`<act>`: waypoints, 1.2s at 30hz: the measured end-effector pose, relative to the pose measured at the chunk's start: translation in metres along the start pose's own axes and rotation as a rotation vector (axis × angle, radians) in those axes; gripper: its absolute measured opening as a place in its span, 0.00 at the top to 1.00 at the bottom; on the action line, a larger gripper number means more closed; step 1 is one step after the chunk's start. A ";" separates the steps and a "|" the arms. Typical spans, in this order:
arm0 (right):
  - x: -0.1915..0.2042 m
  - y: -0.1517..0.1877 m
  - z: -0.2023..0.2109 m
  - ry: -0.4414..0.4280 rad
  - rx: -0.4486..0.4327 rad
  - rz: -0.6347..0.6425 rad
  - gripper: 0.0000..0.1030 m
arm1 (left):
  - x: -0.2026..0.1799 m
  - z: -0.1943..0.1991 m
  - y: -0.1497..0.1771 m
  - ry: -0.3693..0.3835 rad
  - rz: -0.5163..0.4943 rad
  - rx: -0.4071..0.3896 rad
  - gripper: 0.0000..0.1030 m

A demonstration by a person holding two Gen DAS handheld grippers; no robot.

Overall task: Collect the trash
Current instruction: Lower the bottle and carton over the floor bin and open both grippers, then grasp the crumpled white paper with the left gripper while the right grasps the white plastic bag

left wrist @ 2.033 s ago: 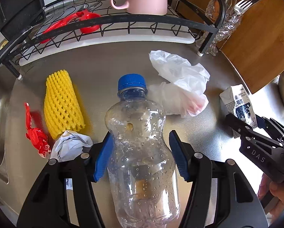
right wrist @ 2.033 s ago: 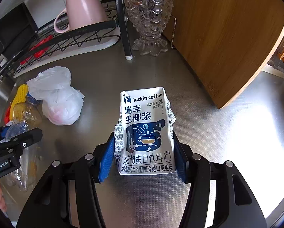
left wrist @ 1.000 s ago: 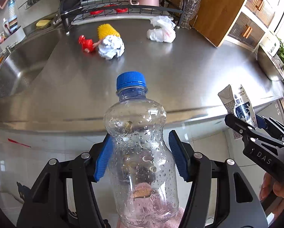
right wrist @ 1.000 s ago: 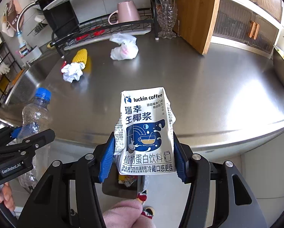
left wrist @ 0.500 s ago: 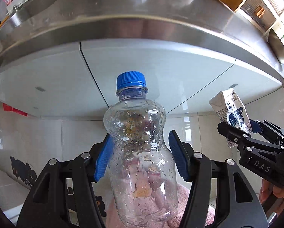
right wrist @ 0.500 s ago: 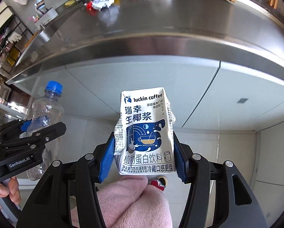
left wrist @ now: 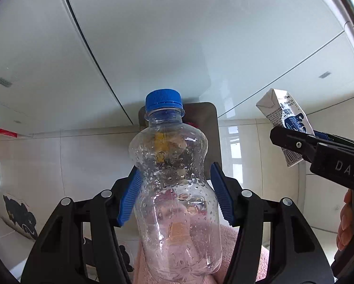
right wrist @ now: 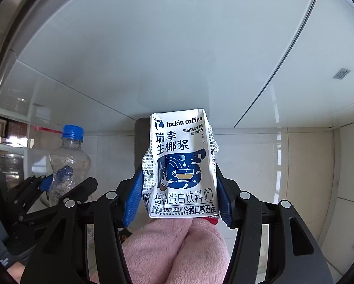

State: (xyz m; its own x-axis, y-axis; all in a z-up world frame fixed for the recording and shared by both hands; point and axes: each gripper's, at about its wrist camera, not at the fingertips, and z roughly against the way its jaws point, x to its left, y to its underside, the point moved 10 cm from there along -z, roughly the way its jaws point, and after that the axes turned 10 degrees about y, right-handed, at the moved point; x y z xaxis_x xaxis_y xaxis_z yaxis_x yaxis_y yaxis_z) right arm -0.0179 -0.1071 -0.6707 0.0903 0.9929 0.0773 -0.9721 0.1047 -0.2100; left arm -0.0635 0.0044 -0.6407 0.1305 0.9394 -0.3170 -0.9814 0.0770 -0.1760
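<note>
Left gripper (left wrist: pixel 174 196) pinches the bottle (left wrist: pixel 174 179) at its waist, cap up; right gripper (right wrist: pixel 177 189) pinches the carton (right wrist: pixel 180 165) low on its sides, crumpled top free. Both are held low in front of the white cabinet doors (left wrist: pixel 153 35), with the bin (left wrist: pixel 210 127) dead ahead: a dark rectangle against the cabinet foot, directly behind each item. Its opening is mostly hidden by the bottle and carton, so I can't tell how well either one lines up with it; some yellow and red inside, probably trash. Risks: the bottle is round, wet inside and held only at the waist, so it could pivot on release and clip the bin rim or roll out onto the floor. The carton is soft and already crushed; it may stick to a pad and drop late. The two grippers are near each other beside the bin, so releasing both at once could knock them together. A pink sleeve (right wrist: pixel 174 248) sits just under the carton, partly blocking the view below.
</note>
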 end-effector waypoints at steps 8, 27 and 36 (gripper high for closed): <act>0.007 -0.015 -0.063 -0.012 0.079 -0.071 0.46 | 0.021 -0.054 0.009 0.021 0.003 0.058 0.46; 0.019 -0.026 -0.100 0.024 0.120 -0.049 0.40 | 0.027 -0.071 0.002 0.020 0.007 0.092 0.34; 0.014 -0.031 -0.080 0.049 0.091 -0.078 0.29 | 0.019 -0.052 -0.001 0.016 0.012 0.071 0.24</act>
State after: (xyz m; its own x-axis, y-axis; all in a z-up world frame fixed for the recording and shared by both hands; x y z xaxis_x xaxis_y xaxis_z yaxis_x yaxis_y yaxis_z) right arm 0.0306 -0.0923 -0.7410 0.1747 0.9837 0.0416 -0.9771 0.1784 -0.1158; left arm -0.0531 0.0043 -0.6953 0.1205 0.9350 -0.3335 -0.9903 0.0899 -0.1058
